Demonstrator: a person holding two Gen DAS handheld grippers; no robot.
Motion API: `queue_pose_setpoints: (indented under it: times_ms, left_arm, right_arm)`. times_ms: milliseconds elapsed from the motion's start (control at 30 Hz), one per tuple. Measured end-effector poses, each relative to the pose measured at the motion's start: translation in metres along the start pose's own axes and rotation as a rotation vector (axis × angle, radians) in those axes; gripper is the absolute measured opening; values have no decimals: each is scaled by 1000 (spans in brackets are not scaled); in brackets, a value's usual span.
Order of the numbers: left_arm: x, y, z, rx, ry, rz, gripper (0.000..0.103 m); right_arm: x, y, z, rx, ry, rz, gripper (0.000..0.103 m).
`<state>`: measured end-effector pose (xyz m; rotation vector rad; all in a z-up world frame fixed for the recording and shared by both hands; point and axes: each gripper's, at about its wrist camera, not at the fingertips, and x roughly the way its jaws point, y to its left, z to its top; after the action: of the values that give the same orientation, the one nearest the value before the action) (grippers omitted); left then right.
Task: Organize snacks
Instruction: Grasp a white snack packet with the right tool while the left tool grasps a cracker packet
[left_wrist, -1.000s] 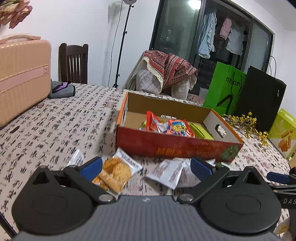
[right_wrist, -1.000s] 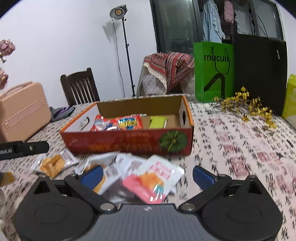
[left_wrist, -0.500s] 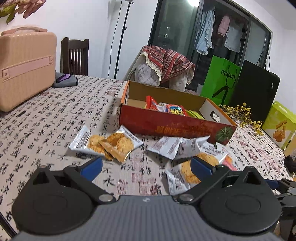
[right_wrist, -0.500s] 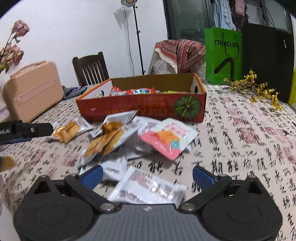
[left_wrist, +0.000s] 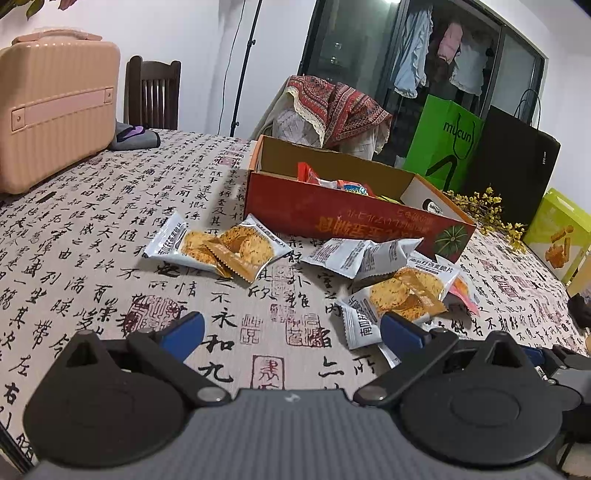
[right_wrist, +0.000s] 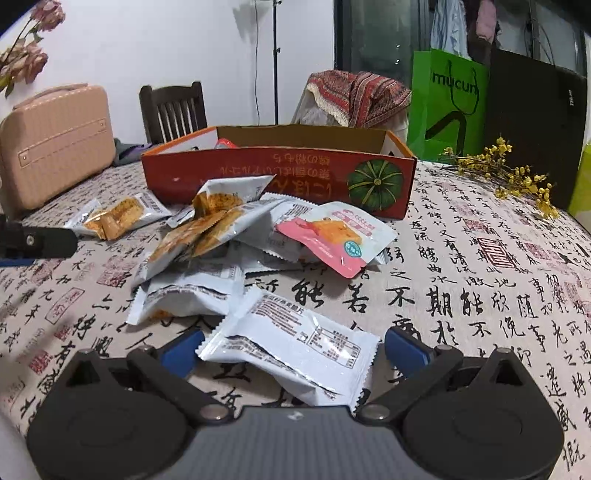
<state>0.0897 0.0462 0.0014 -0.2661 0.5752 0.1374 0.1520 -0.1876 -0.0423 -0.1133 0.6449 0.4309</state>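
Note:
An orange cardboard box (left_wrist: 354, 218) with a few snacks inside stands on the table; it also shows in the right wrist view (right_wrist: 280, 181). Several white cracker packets lie in front of it: one pair (left_wrist: 221, 247) at left, a pile (left_wrist: 402, 291) at right. My left gripper (left_wrist: 291, 332) is open and empty, low over bare tablecloth. My right gripper (right_wrist: 291, 345) is open, with a white packet (right_wrist: 295, 343) lying between its fingers. A pink packet (right_wrist: 336, 236) tops the pile (right_wrist: 199, 236) beyond it.
A pink suitcase (left_wrist: 51, 122) stands on the table's left. A green bag (left_wrist: 443, 144), a black bag (left_wrist: 509, 162) and yellow dried flowers (left_wrist: 484, 210) sit behind the box at right. A yellow-green box (left_wrist: 561, 232) is at far right. A chair (left_wrist: 151, 96) is behind.
Both grippers have pulled back from the box and dropped lower toward the table. More packets have come into view. The white packet now lies between the right gripper's fingers.

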Motion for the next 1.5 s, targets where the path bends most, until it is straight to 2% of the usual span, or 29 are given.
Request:
queue_pose_setpoints:
  times_ms: [33, 100, 267, 300, 367, 433, 467, 500, 567, 733, 900, 1000, 1100, 1500]
  left_arm:
    - [0, 1, 0, -3, 1, -1, 103]
    - [0, 3, -1, -10, 1, -1, 103]
    - [0, 6, 0, -17, -1, -1, 103]
    - [0, 6, 0, -17, -1, -2, 103]
    - [1, 5, 0, -15, 0, -3, 103]
    - [1, 4, 0, -12, 3, -4, 103]
    - [2, 4, 0, -11, 4, -6, 103]
    - [2, 3, -1, -10, 5, -7, 103]
    - [3, 0, -1, -3, 6, -6, 103]
    - [5, -5, -2, 13, 10, -12, 103]
    - [8, -8, -2, 15, 18, -9, 103]
    - [11, -8, -2, 12, 27, -5, 103]
    - [11, -11, -2, 17, 28, -7, 103]
    - [35, -57, -6, 142, 58, -37, 103]
  right_arm:
    - [-1, -1, 0, 1, -1, 1, 103]
    - [-3, -2, 0, 4, -12, 1, 95]
    - [-10, -3, -3, -7, -44, 24, 84]
    - [-11, -2, -3, -9, -50, 39, 61]
    - [-14, 0, -2, -16, -59, 44, 52]
    - [-16, 2, -2, -29, -65, 42, 50]
    - [-17, 1, -2, -27, -73, 46, 46]
    - [-20, 1, -1, -28, -90, 53, 33]
    - [-25, 0, 2, -22, -111, 56, 24]
    - [-35, -16, 9, 56, -142, 88, 23]
    - [-38, -51, 18, 251, -129, 237, 23]
    - [-35, -63, 22, 289, -135, 210, 23]
    - [-29, -75, 23, 357, -128, 236, 23]
    - [-48, -67, 24, 299, -225, 179, 23]
